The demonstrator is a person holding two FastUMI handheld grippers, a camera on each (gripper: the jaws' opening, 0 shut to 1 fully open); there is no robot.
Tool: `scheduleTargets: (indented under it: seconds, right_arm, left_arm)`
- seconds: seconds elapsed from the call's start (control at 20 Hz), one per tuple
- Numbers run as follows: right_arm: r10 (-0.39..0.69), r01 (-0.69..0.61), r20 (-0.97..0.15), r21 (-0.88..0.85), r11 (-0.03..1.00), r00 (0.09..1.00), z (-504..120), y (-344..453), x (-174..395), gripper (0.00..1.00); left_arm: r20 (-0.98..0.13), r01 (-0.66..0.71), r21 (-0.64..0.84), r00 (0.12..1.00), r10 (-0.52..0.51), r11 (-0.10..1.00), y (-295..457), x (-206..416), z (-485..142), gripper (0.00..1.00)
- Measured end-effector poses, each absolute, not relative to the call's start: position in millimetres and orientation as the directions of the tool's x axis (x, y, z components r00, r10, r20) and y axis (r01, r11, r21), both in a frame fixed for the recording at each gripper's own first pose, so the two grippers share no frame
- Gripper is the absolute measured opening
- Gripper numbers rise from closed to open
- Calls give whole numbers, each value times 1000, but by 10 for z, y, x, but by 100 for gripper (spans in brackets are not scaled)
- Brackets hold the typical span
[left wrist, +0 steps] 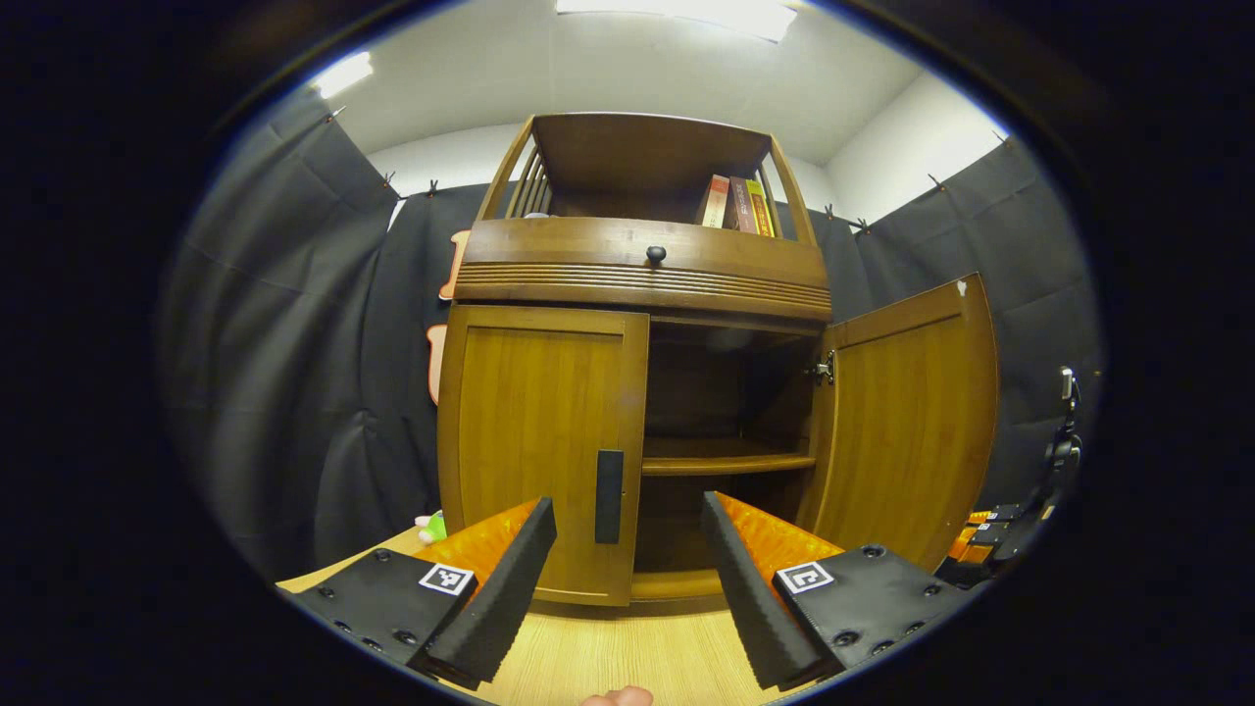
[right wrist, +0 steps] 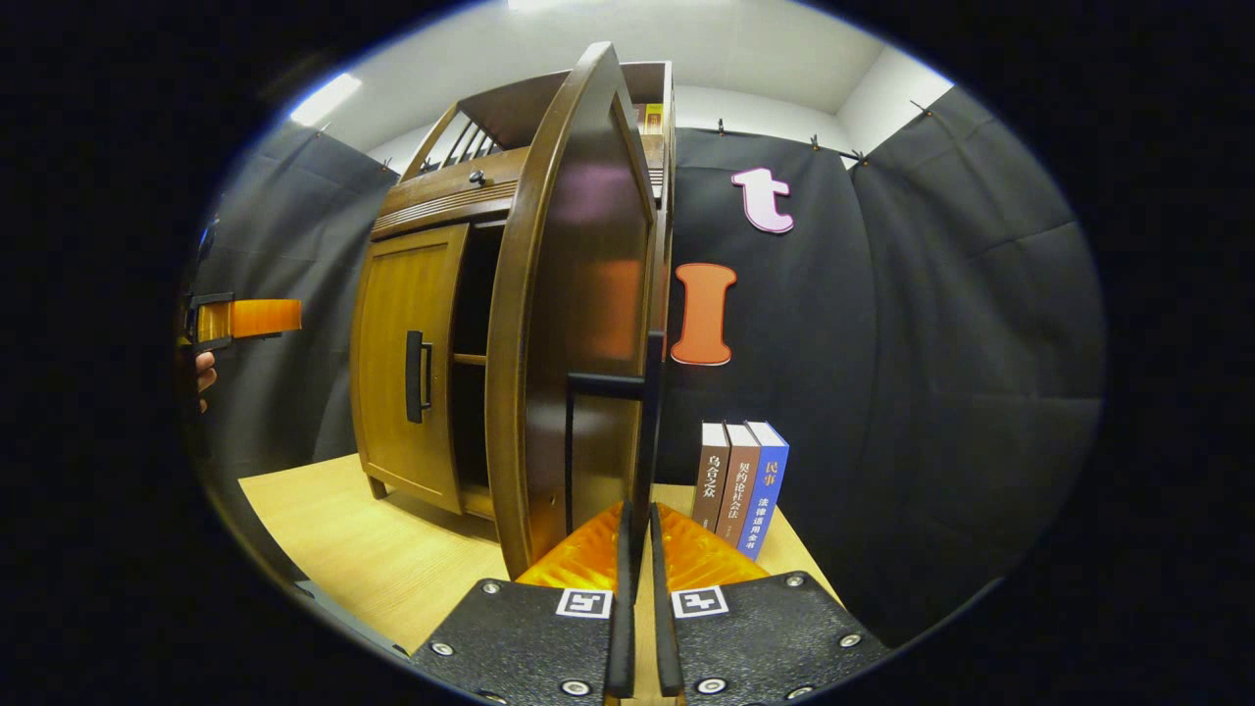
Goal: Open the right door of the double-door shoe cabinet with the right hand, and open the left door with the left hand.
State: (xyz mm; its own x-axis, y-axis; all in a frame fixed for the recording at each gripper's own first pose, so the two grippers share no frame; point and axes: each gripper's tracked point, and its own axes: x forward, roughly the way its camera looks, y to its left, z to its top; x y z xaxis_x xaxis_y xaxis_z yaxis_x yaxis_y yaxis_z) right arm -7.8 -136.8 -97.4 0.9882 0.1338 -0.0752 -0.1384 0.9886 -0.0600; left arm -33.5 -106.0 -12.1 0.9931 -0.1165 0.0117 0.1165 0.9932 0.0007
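1. Your right gripper (right wrist: pixel 637 549) sits at 6 o'clock in the right gripper view, its fingers nearly together and clamped on the dark handle (right wrist: pixel 647 431) of the right door (right wrist: pixel 578 294).
2. That right door stands swung open, edge-on to you and rising toward 12 o'clock; in the left gripper view it hangs wide at 3 o'clock (left wrist: pixel 907 422).
3. Your left gripper (left wrist: pixel 627 549) shows at 6 o'clock in the left gripper view, fingers spread wide apart and holding nothing.
4. Between those fingers, just beyond them, is the black handle (left wrist: pixel 609 495) of the left door (left wrist: pixel 534 441), which is shut.
5. The shoe cabinet (left wrist: pixel 642 270) stands on a pale wooden table (left wrist: pixel 608 657); its open right half shows a shelf (left wrist: pixel 726 459) inside.
6. A knobbed drawer front (left wrist: pixel 655 254) runs above the doors, with books (left wrist: pixel 737 204) on top toward 1 o'clock.
7. In the right gripper view, three books (right wrist: pixel 740 485) stand upright at 5 o'clock, beside the open door against the black cloth.
8. Your left gripper (right wrist: pixel 245 319) appears at 9 o'clock there, well apart from the cabinet.
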Motion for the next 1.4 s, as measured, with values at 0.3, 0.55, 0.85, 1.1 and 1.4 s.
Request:
scheduleTargets:
  seconds: [0.3, 0.55, 0.85, 1.1, 1.4]
  right_arm:
    - [190, -188, -78, 35, 982, 979, -974, -1670, 12, 8]
    - [208, -205, -84, 42, 978, 975, -963, -1640, 15, 8]
    - [197, -195, -85, 35, 980, 977, -913, -1676, -161, 7]
    - [137, -140, -118, -22, 990, 984, -914, -1716, -592, 8]
    - [102, -101, -67, 23, 995, 993, -600, -1264, -907, 8]
  left_arm:
    - [4, 99, -3, 995, -99, 995, -998, -365, -161, 95]
    - [10, 95, -3, 995, -95, 995, -986, -351, -147, 94]
    - [6, 73, -7, 997, -73, 997, -891, -352, -184, 95]
    - [-4, 84, 3, 996, -84, 996, -893, -250, -248, 95]
    - [-21, 103, 33, 995, -102, 994, -946, -166, -288, 94]
